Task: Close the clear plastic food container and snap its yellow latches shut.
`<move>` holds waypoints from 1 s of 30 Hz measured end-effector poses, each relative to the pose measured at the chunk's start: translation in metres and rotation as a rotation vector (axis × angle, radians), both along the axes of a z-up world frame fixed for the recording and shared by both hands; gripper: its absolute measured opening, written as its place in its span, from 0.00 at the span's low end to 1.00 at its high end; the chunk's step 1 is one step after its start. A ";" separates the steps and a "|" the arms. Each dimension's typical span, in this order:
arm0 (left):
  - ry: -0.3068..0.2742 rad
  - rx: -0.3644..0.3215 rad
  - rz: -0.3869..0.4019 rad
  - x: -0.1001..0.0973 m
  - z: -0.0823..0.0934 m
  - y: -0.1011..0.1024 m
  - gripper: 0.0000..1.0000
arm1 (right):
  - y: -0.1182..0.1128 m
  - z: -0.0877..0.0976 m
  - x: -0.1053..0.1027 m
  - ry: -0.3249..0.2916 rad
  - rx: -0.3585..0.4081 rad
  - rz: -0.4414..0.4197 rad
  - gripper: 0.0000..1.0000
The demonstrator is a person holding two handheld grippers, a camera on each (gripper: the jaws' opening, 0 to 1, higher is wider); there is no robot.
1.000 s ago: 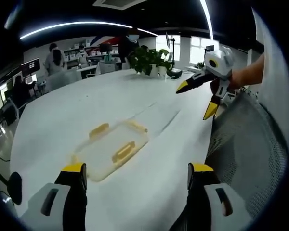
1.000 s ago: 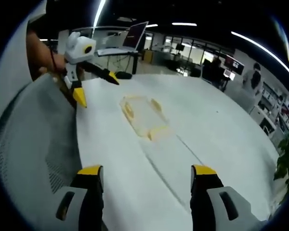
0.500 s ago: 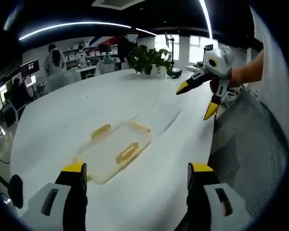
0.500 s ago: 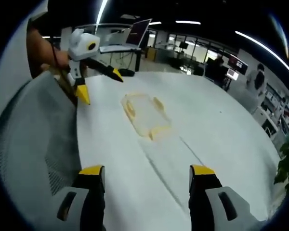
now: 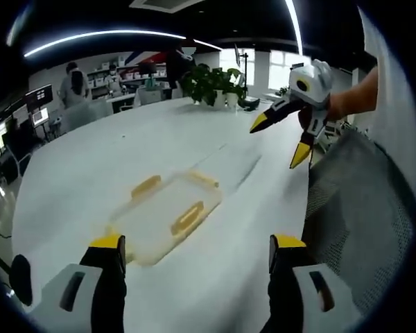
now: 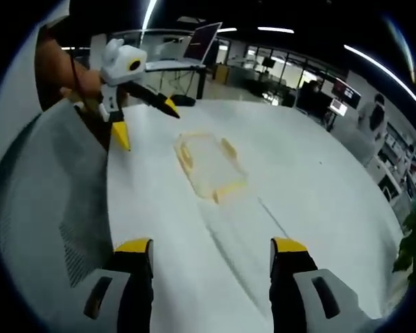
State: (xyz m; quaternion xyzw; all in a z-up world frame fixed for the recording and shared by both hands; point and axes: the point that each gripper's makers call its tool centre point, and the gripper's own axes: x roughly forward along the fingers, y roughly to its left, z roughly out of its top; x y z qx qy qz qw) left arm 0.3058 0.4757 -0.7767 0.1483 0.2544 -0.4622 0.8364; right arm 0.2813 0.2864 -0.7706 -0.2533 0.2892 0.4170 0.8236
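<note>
Little moved since earlier: both grippers still hover over white table (image 5: pixel 90 173), the right one slightly higher in the left gripper view. Left gripper (image 5: pixel 194 243) jaws apart, empty; right gripper (image 6: pixel 211 246) jaws apart, empty. Clear container (image 5: pixel 166 215) with yellow latches (image 5: pixel 187 217) lies flat on the table between them, untouched. Mesh chair (image 5: pixel 353 215) at table edge

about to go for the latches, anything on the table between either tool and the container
Nothing visible. Bare white table lies between the left tool and the clear container, and likewise ahead of the right tool. Both tools are open and hold nothing.
</note>
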 end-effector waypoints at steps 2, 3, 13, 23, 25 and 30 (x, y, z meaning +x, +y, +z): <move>0.001 0.004 -0.005 0.002 0.000 0.002 0.84 | 0.002 -0.001 0.002 0.001 -0.002 0.003 0.68; 0.000 0.007 -0.009 0.004 0.000 0.002 0.84 | 0.004 -0.002 0.003 0.004 -0.004 0.006 0.67; 0.000 0.039 -0.038 0.009 -0.006 0.007 0.83 | 0.012 -0.004 0.014 0.005 -0.007 0.021 0.66; 0.004 0.053 -0.065 0.015 -0.009 0.009 0.83 | 0.023 -0.002 0.029 0.009 0.016 0.025 0.65; 0.003 0.070 -0.079 0.016 -0.011 0.010 0.82 | 0.026 -0.003 0.031 0.007 0.010 0.032 0.64; 0.009 0.081 -0.091 0.018 -0.013 0.012 0.82 | 0.030 -0.004 0.036 0.005 0.005 0.047 0.64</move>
